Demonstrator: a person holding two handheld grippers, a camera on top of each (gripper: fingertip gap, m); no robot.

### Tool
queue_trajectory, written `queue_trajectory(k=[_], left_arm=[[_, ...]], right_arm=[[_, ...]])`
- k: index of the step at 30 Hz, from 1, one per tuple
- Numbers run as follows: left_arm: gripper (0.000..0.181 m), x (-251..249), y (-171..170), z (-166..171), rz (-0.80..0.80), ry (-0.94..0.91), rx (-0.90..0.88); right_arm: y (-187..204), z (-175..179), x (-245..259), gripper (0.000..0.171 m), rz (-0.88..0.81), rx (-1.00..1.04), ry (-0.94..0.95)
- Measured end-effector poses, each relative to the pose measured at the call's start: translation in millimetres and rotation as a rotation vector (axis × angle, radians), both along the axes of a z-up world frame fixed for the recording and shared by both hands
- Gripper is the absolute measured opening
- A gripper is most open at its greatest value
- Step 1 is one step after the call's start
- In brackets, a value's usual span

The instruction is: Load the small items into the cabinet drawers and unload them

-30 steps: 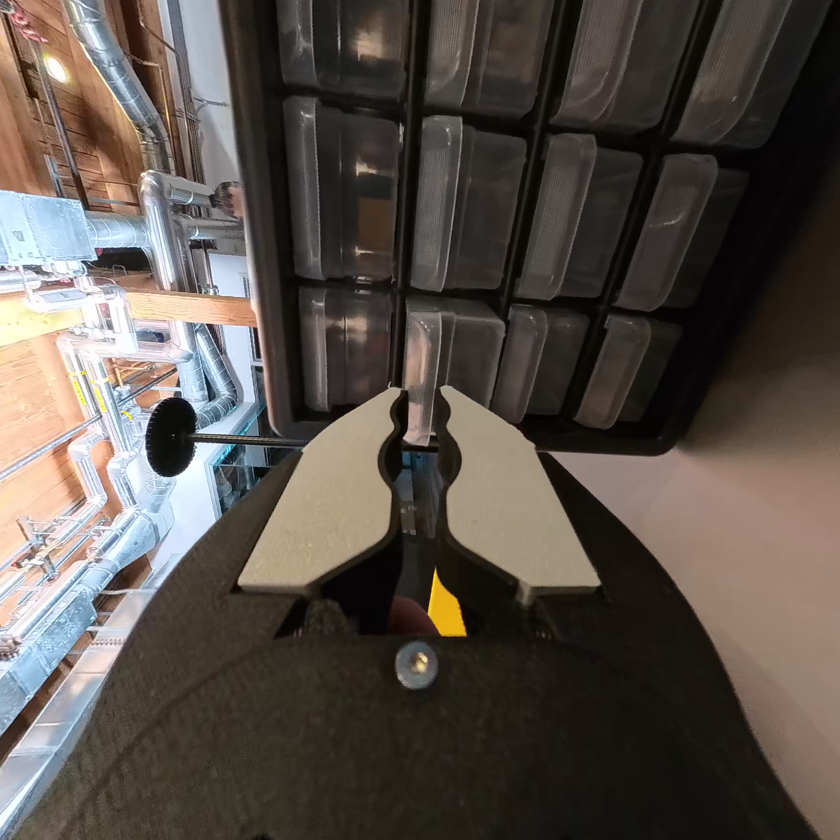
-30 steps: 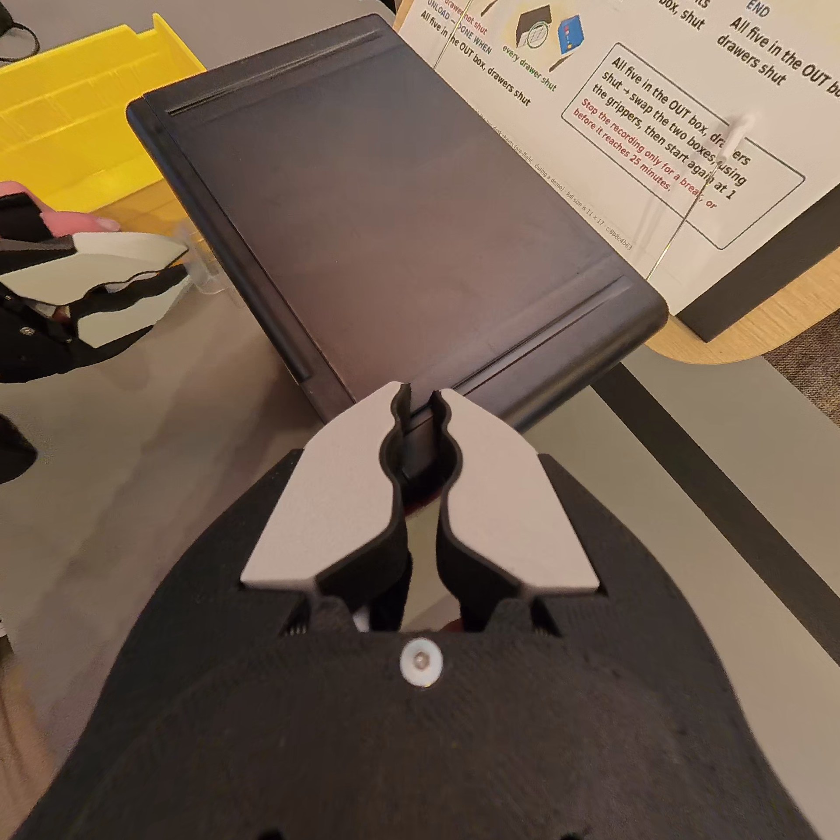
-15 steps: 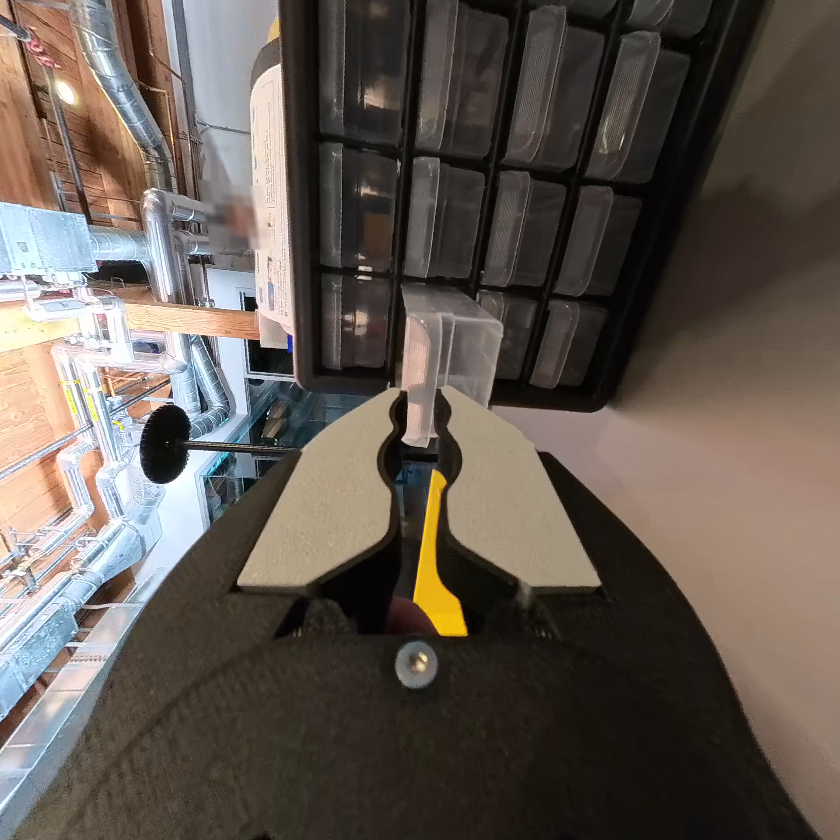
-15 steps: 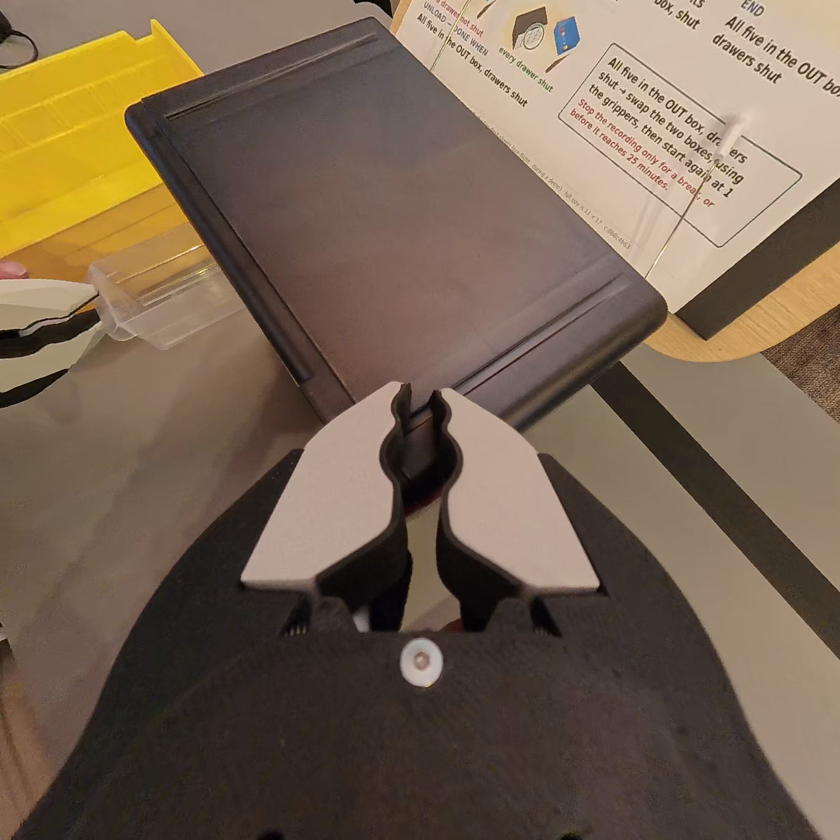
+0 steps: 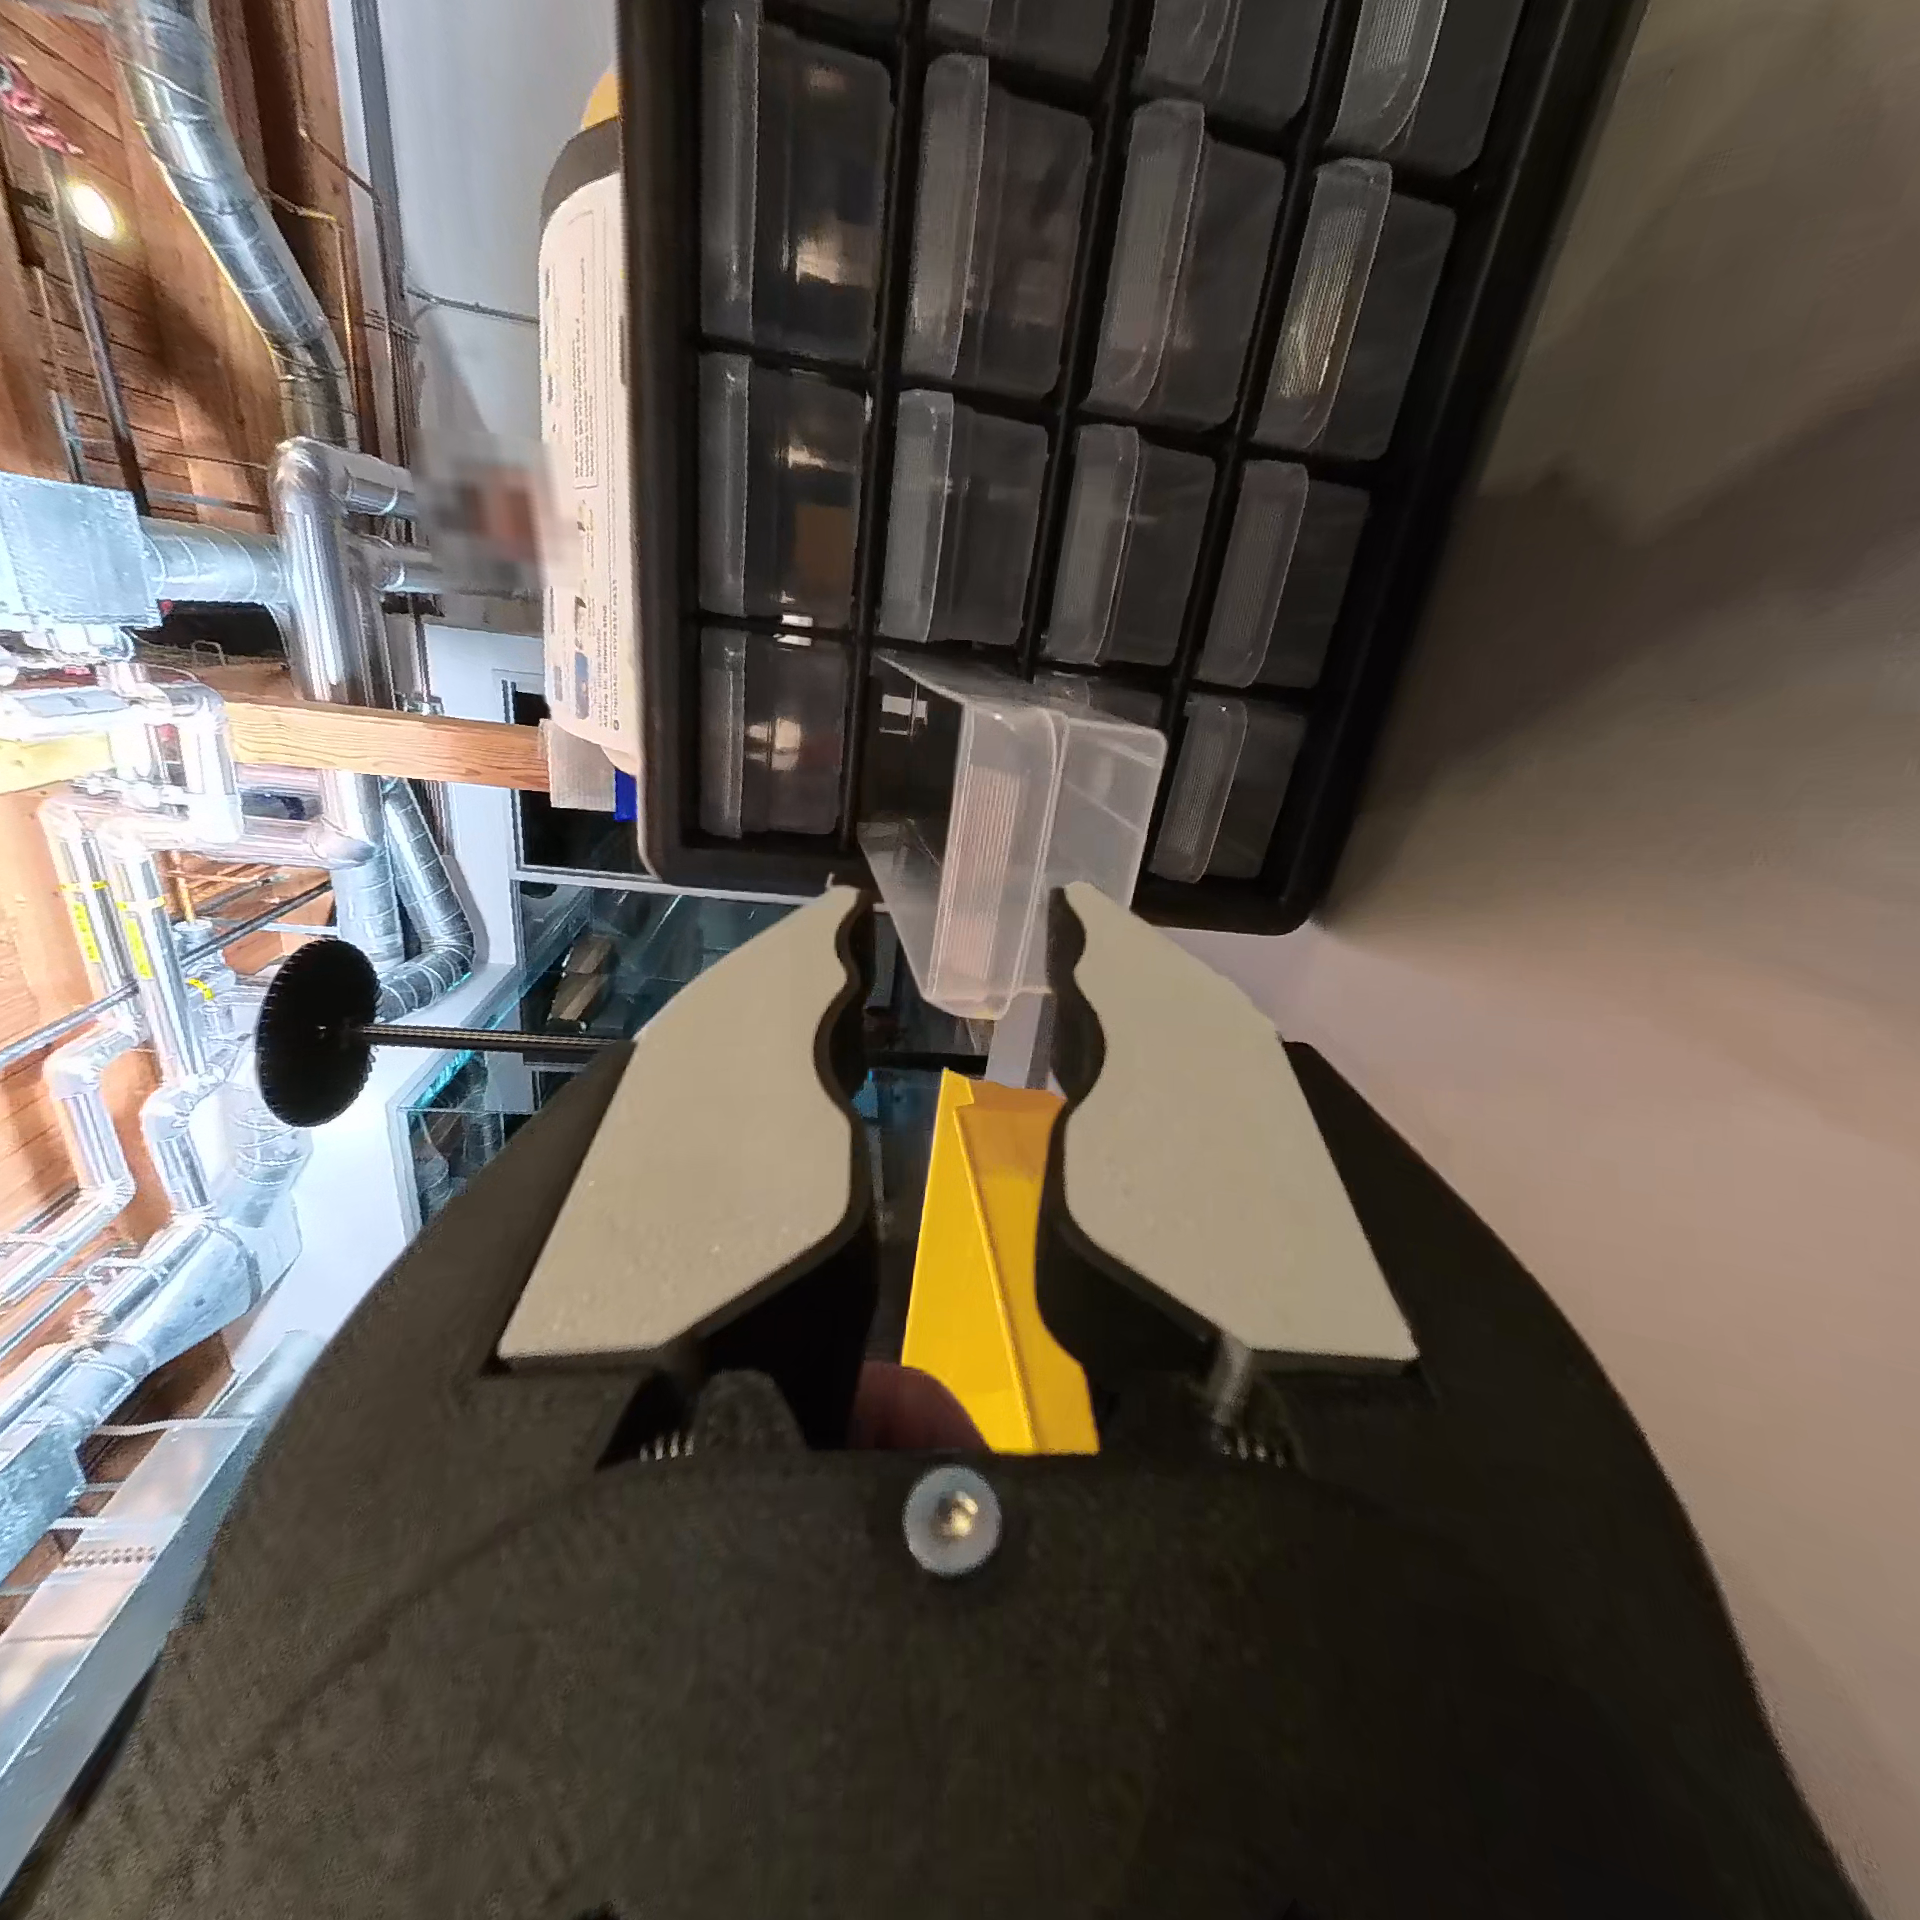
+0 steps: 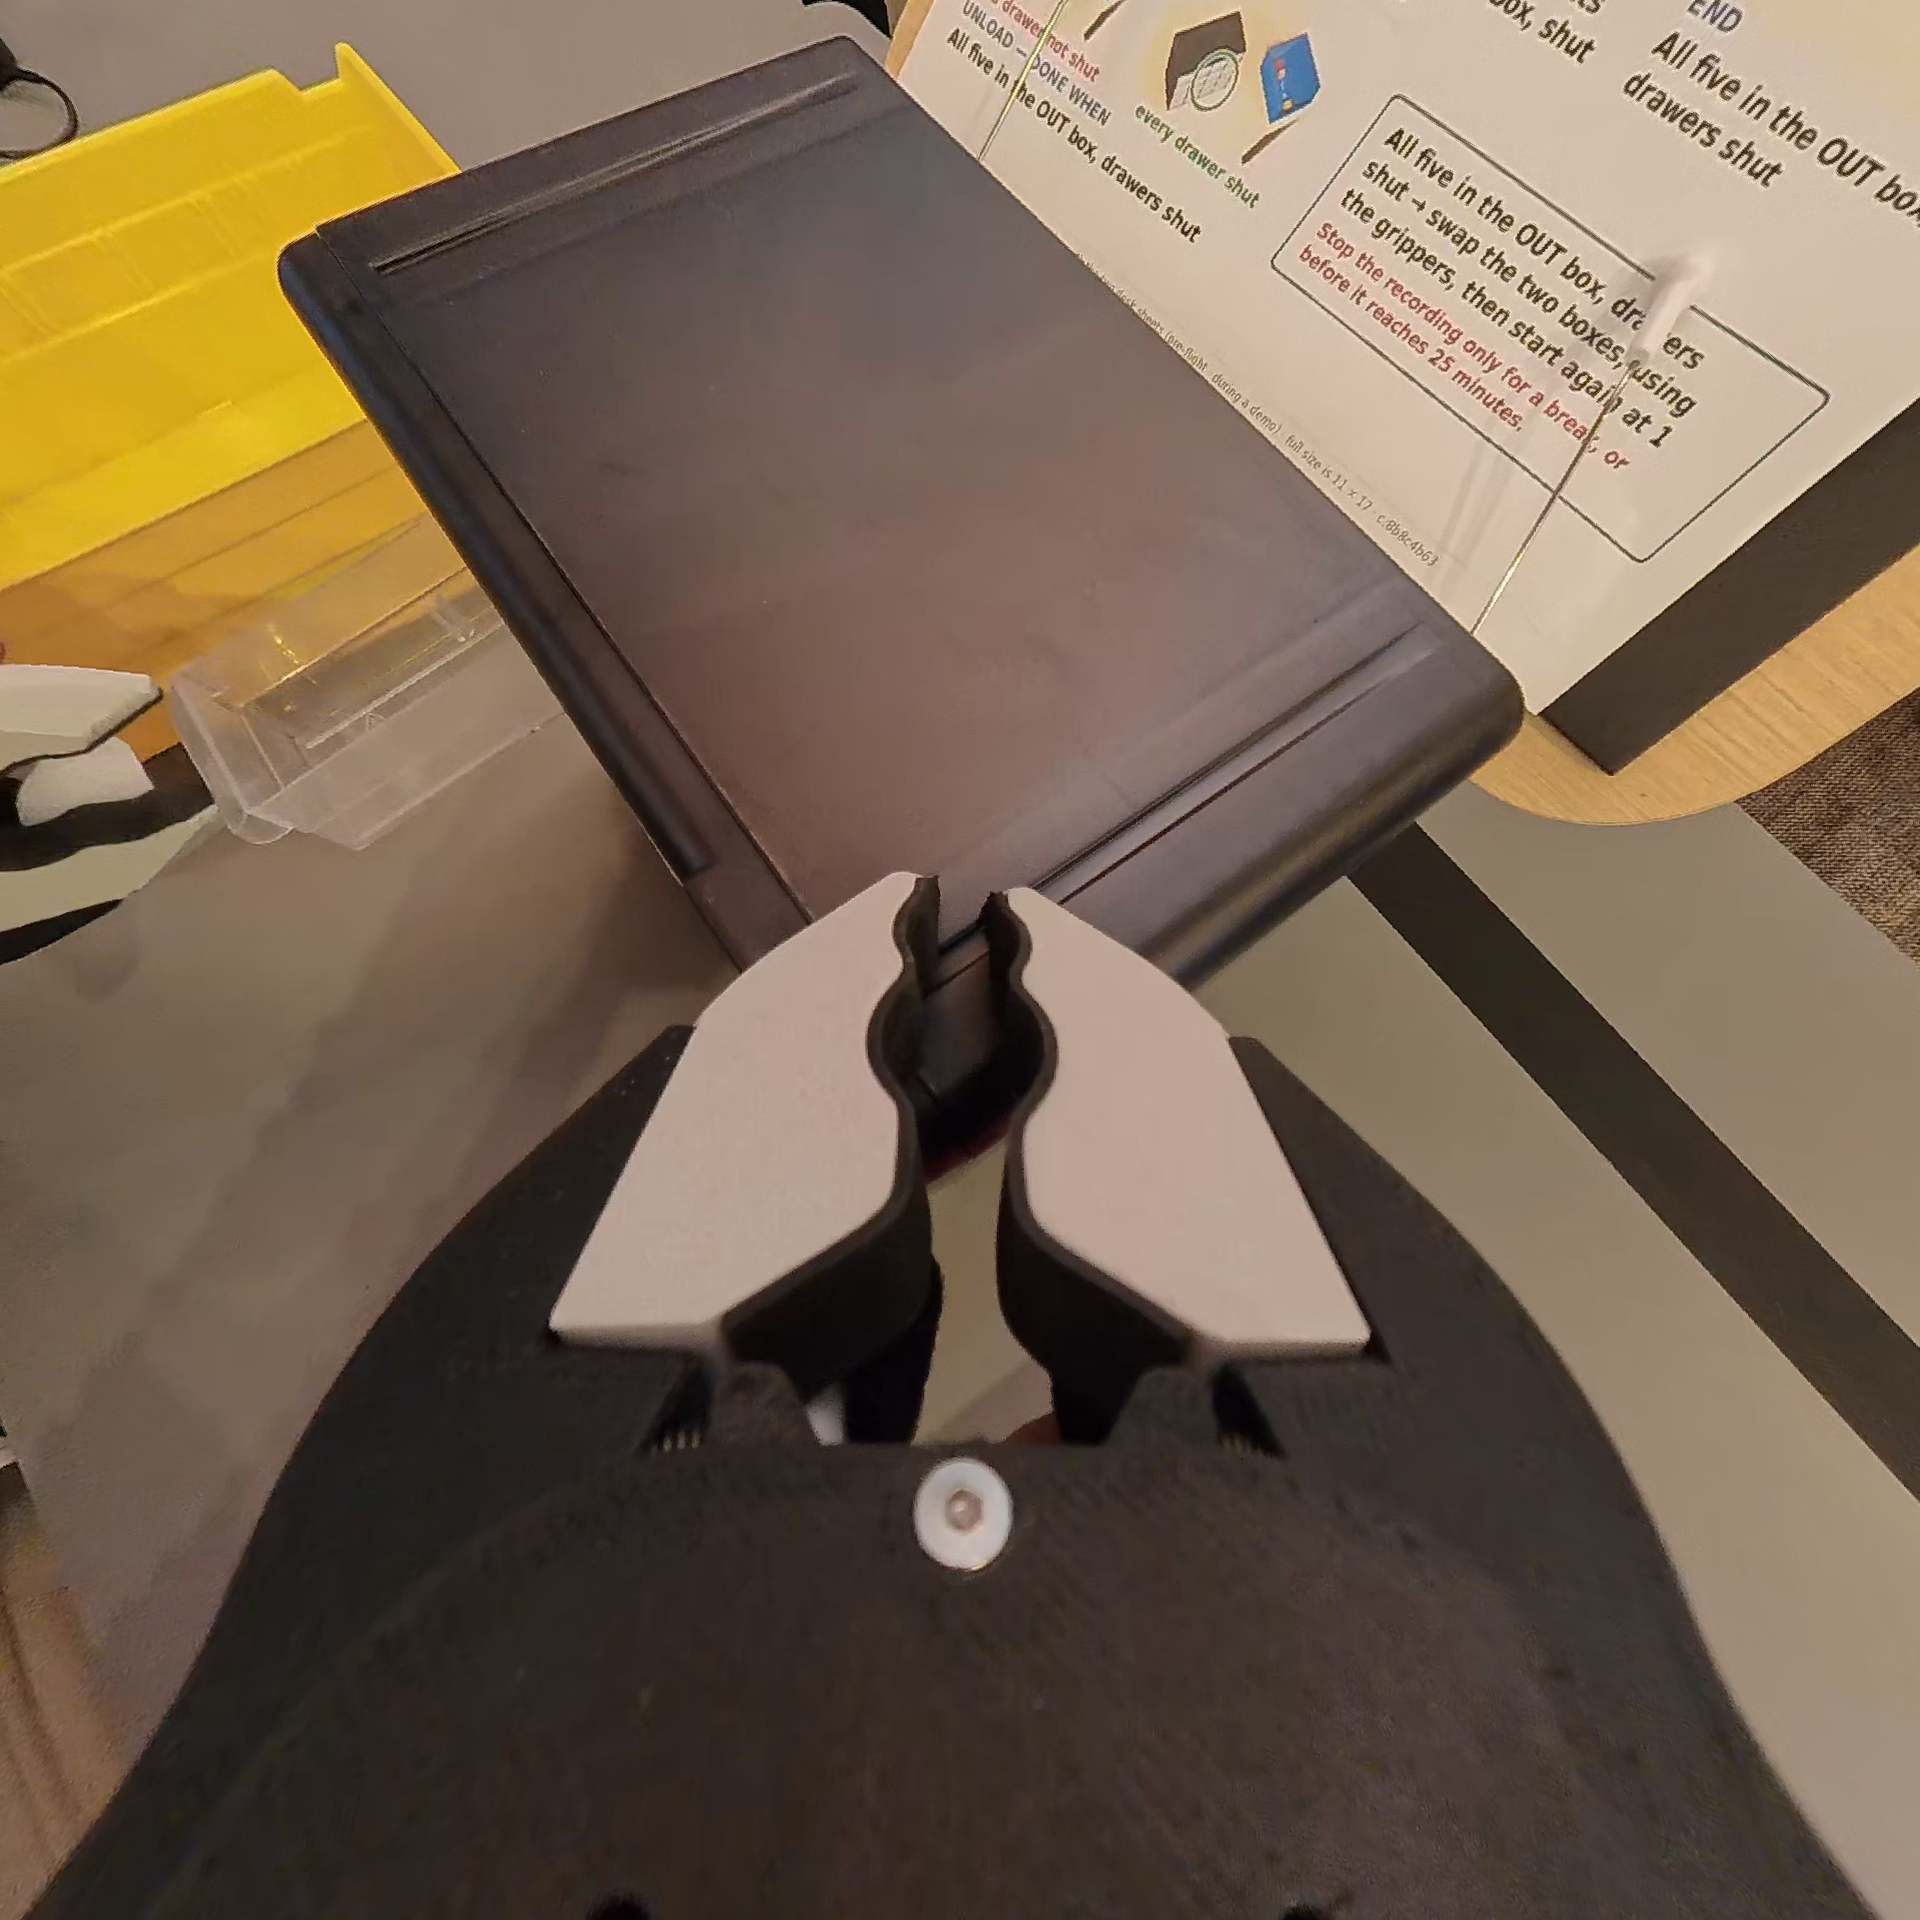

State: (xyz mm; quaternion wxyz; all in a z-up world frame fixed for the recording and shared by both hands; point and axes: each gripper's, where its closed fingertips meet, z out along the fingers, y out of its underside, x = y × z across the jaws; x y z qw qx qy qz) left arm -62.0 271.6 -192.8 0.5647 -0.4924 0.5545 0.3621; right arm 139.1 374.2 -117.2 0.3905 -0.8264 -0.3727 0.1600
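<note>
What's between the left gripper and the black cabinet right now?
The clear drawer, pulled out of the black cabinet toward the left gripper; the right wrist view shows it best.

White instruction sheet [image 6: 1507,260] behind, silver ducts [image 5: 208,540] overhead, grey tabletop [image 6: 312,1091]

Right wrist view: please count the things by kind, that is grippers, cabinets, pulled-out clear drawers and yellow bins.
grippers: 2 (right gripper, left gripper)
cabinet: 1
pulled-out clear drawer: 1
yellow bin: 1
total: 5
</note>
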Motion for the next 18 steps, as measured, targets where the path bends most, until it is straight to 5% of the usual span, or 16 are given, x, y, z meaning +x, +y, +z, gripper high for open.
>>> queue_trajectory(k=[6,10,13,18], left_arm=[[0.040,-2,-7,6,-0.017,-0.038,-0.027],[0.035,-13,-19,45,-0.117,-0.153,-0.091],[0.036,-65,-1,74,0.005,-0.290,-0.243],[0.047,-174,14,31,0.294,-0.304,-0.650]], right_arm=[[0,0,0,0.008,-0.001,0.001,0.002],[0,0,0,0.009,0.002,0.002,0.001],[0,0,0,0.009,0.004,0.002,-0.002],[0,0,0,0.008,0.001,0.006,0.004]])
